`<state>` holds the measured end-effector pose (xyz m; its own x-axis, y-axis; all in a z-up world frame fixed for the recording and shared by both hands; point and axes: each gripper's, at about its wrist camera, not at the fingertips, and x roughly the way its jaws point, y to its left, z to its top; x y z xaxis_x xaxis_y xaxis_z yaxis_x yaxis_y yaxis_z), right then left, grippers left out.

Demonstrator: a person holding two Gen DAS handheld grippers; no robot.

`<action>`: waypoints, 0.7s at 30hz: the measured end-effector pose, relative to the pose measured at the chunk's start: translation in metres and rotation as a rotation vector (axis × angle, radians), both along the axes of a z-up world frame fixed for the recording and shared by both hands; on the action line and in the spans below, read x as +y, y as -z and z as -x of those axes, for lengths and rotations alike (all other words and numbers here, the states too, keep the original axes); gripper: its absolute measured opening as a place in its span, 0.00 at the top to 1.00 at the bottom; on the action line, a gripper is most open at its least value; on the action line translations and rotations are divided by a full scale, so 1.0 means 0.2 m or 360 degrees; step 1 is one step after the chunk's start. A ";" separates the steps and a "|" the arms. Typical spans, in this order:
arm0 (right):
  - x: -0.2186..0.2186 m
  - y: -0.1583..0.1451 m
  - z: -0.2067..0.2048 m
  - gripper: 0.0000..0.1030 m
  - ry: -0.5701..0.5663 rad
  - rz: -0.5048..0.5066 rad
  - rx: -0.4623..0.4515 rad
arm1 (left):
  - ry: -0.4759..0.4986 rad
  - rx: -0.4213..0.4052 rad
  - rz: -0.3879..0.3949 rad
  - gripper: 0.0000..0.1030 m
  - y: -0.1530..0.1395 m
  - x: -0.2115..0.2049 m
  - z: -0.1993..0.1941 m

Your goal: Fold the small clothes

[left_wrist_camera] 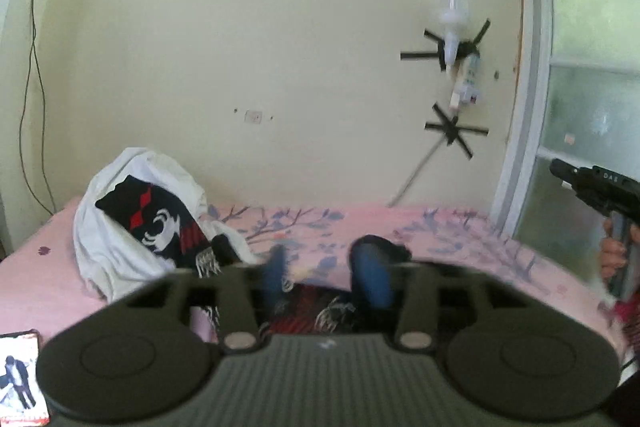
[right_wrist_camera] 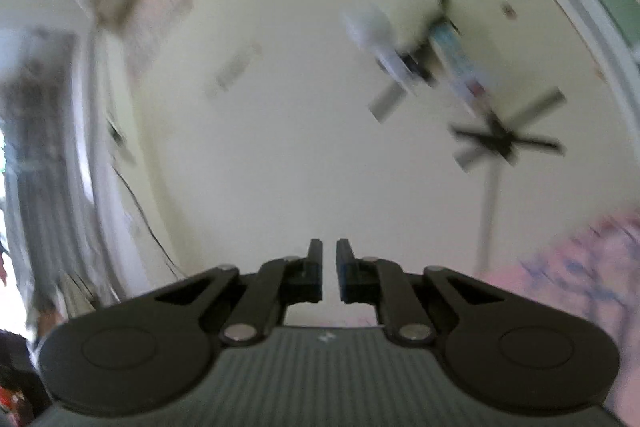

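Note:
In the left wrist view my left gripper is open over a dark red, black and white patterned garment lying on the pink floral bed; its blue-tipped fingers are blurred and apart. A pile of white cloth with a black, red and white print sits at the bed's back left. My right gripper is raised at the right edge, held by a hand. In the right wrist view my right gripper points up at the wall, its jaws nearly closed with a thin gap and nothing between them.
A cream wall stands behind the bed, with a white fixture held by black tape and a window frame at the right. A printed card lies at the bed's front left. A cable hangs at the left.

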<state>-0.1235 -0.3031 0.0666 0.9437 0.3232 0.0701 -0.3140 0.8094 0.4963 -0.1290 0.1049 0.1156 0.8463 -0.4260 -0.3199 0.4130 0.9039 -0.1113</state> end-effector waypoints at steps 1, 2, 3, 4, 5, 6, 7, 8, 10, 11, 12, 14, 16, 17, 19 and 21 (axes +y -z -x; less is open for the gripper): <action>0.01 0.02 -0.01 0.90 0.0013 0.0026 0.0097 | -0.0013 0.0024 -0.0042 0.38 0.02 -0.01 -0.02; 0.03 0.06 -0.05 0.80 0.0018 0.0046 0.0213 | -0.0024 0.0071 -0.0081 0.36 0.03 -0.04 -0.06; 0.06 0.09 -0.08 0.56 0.0010 0.0033 0.0287 | -0.0036 0.0132 -0.0112 0.34 0.05 -0.06 -0.10; 0.09 0.12 -0.12 0.37 0.0022 -0.0007 0.0356 | -0.0053 0.0186 -0.0132 0.32 0.07 -0.07 -0.13; 0.12 0.14 -0.15 0.32 0.0007 -0.0041 0.0386 | -0.0075 0.0247 -0.0148 0.31 0.10 -0.09 -0.16; 0.18 0.16 -0.20 0.32 -0.0043 -0.0064 0.0410 | -0.0095 0.0325 -0.0152 0.31 0.13 -0.10 -0.21; 0.24 0.16 -0.24 0.32 -0.0106 -0.0052 0.0429 | -0.0100 0.0383 -0.0133 0.31 0.15 -0.10 -0.24; 0.32 0.15 -0.30 0.32 -0.0170 -0.0017 0.0449 | -0.0097 0.0435 -0.0106 0.31 0.18 -0.09 -0.26; 0.50 0.12 -0.41 0.32 -0.0297 0.0113 0.0507 | -0.0102 0.0496 -0.0067 0.31 0.22 -0.08 -0.30; 0.60 0.11 -0.47 0.32 -0.0373 0.0197 0.0547 | -0.0115 0.0495 -0.0065 0.31 0.23 -0.08 -0.30; 0.72 0.10 -0.53 0.32 -0.0461 0.0294 0.0598 | -0.0132 0.0478 -0.0063 0.31 0.22 -0.06 -0.29; 0.92 0.12 -0.62 0.32 -0.0614 0.0484 0.0701 | -0.0155 0.0450 -0.0049 0.31 0.21 -0.04 -0.26; 1.09 0.16 -0.68 0.44 -0.0700 0.0684 0.0787 | -0.0192 0.0438 -0.0031 0.31 0.19 0.01 -0.24; 1.13 0.19 -0.68 0.58 -0.0725 0.0767 0.0786 | -0.0214 0.0438 -0.0027 0.31 0.19 0.02 -0.25; 1.17 0.22 -0.67 1.00 -0.0759 0.0845 0.0758 | -0.0255 0.0443 -0.0022 0.31 0.20 0.06 -0.23; 1.05 0.17 -0.61 1.00 -0.0647 0.0755 0.0634 | -0.0283 0.0463 -0.0015 0.31 0.21 0.08 -0.24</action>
<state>-0.0008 -0.0924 0.0336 0.6678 0.5630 -0.4868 -0.5040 0.8234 0.2609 -0.0808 0.1217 0.0733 0.7798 -0.2757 -0.5621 0.2010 0.9605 -0.1924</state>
